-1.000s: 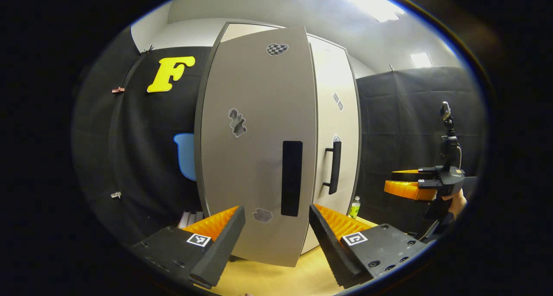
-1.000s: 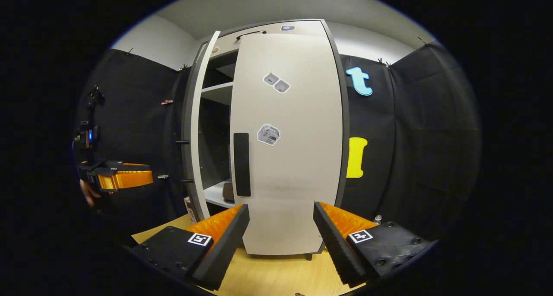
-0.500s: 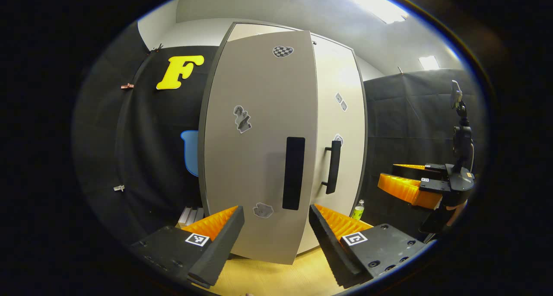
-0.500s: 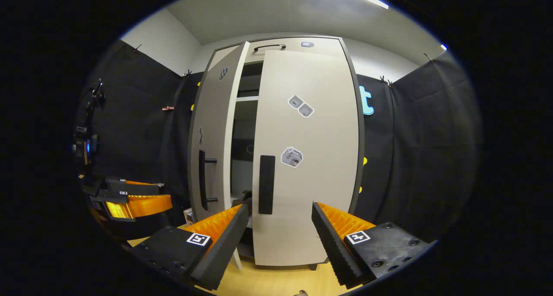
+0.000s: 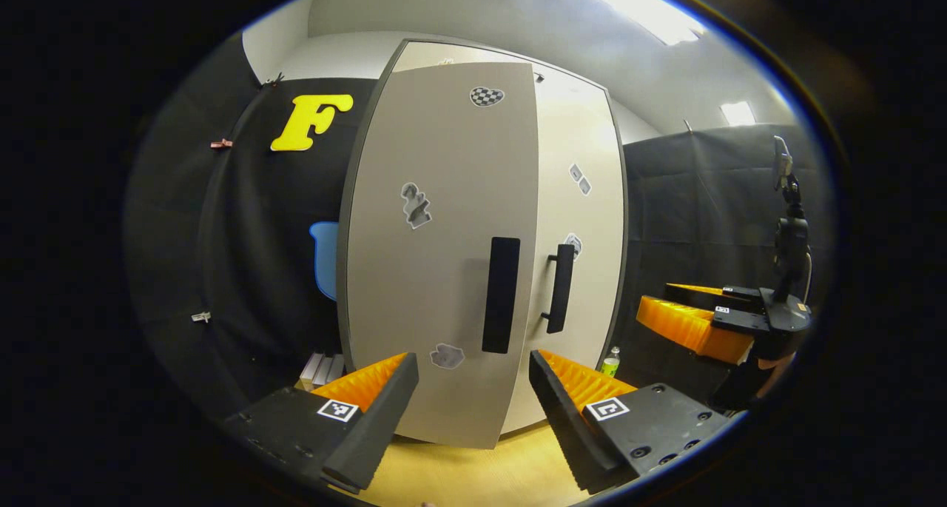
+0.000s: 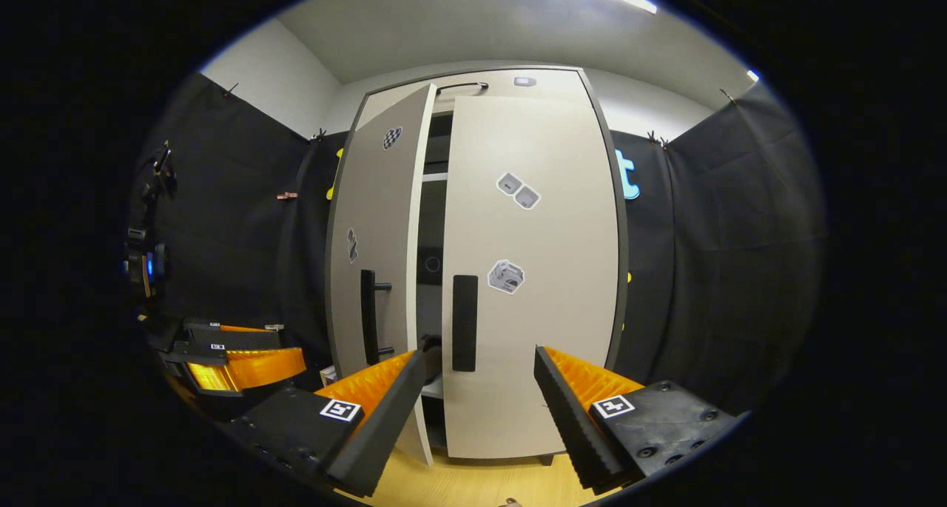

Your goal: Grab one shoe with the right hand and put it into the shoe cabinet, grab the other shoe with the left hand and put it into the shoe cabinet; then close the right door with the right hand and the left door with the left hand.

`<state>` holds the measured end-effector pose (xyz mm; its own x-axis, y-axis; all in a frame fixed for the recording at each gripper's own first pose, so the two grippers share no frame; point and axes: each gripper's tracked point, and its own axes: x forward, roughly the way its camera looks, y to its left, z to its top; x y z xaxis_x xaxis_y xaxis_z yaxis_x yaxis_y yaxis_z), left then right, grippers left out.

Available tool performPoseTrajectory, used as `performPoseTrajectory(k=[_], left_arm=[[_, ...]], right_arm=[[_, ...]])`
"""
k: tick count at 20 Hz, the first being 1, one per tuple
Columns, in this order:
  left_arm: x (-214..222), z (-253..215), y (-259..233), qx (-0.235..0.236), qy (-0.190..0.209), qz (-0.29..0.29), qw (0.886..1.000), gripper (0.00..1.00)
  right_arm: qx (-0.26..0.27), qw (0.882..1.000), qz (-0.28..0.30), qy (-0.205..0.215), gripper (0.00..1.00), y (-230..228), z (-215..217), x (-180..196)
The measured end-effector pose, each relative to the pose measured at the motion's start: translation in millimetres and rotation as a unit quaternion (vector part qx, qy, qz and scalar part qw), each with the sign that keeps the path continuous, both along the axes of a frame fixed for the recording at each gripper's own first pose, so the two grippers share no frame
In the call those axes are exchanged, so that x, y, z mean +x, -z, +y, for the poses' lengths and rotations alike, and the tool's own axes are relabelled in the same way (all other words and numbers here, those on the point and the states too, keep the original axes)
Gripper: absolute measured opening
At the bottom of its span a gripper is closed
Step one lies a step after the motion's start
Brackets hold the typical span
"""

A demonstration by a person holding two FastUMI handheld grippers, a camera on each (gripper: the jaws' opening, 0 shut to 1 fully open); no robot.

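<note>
The tall pale shoe cabinet (image 6: 518,85) stands ahead on a wooden surface. Its right door (image 6: 540,285) lies flat against the front, with a black handle (image 6: 464,322). Its left door (image 6: 373,218) stands ajar and leaves a narrow gap. Low in that gap shows a dark bit of a shoe (image 6: 430,342). In the left gripper view the left door (image 5: 436,255) faces me squarely, and my left gripper (image 5: 473,418) is open just before its handle (image 5: 501,294), touching nothing. My right gripper (image 6: 479,411) is open and empty in front of the right door; it also shows as the right gripper (image 5: 692,322) off to the side.
A green bottle (image 5: 609,360) stands by the cabinet's right foot. Flat boxes (image 5: 322,368) lie at its left foot. Black cloth walls close in on both sides. The wooden surface (image 5: 510,470) runs under both grippers. The left gripper (image 6: 240,355) hangs left of the cabinet.
The left door has swung further toward shut, narrowing the gap. My right gripper has drawn back from the right door, so more of the cabinet shows.
</note>
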<state>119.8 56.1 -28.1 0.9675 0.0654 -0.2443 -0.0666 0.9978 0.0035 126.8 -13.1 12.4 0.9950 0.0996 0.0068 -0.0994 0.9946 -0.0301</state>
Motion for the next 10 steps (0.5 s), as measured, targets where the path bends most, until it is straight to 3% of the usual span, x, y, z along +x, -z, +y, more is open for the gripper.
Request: performPoseTrajectory(k=[10], left_arm=[[1.6, -1.5, 2.1, -0.006, 0.014, 0.000, 1.000, 0.96]], right_arm=[[0.000, 1.000, -0.002, -0.006, 0.98, 0.6, 5.9, -0.7]])
